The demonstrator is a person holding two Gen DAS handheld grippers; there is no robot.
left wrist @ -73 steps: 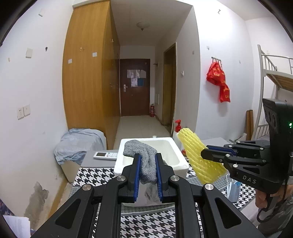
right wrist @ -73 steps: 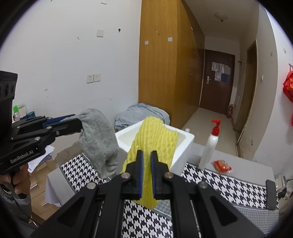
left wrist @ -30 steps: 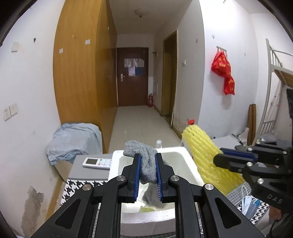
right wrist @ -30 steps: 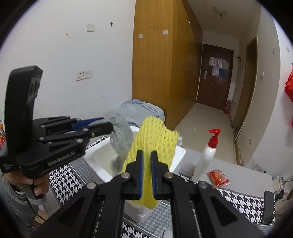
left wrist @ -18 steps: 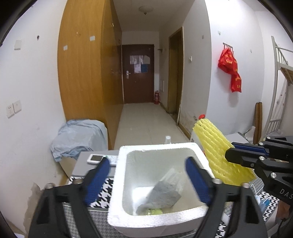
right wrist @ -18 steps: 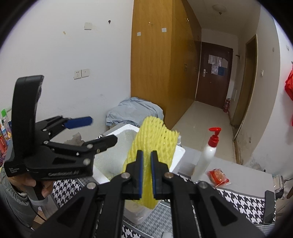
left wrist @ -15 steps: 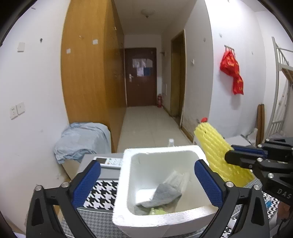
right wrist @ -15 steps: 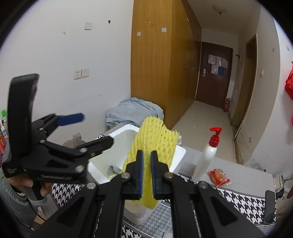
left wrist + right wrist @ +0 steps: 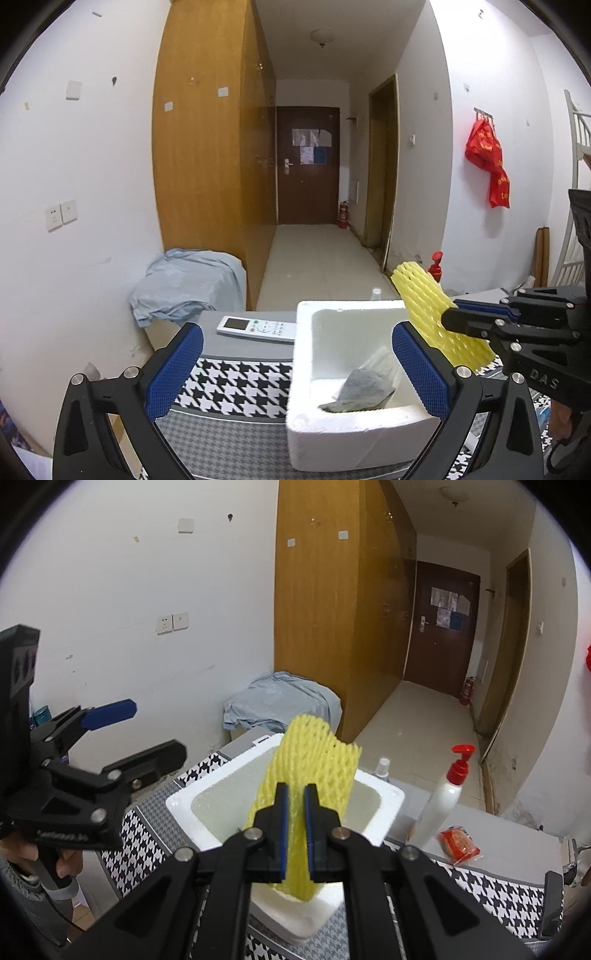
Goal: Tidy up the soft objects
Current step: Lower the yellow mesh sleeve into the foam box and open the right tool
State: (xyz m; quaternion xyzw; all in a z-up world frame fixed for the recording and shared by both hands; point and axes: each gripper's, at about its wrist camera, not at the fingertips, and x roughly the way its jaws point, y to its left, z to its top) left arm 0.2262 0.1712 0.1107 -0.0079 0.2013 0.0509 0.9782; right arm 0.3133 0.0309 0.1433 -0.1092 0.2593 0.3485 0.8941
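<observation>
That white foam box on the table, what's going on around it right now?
A person is sorting soft items into the foam box with two handheld grippers. A grey sock already lies inside it. The left gripper is open and empty, in front of the box. The right gripper is shut on a yellow foam net and holds it above the box, not yet dropped in.

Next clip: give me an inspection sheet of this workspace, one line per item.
Surface: table with houndstooth cloth.
Job's things: grey sock lying inside the white foam box; yellow foam net held above the box.
Clutter: remote control, pump bottle, red snack packet.
Grippers: left gripper wide open, empty; right gripper shut on the net.
Cables: nothing seen.
Surroundings: wooden wardrobe, blue cloth heap, dark door.
</observation>
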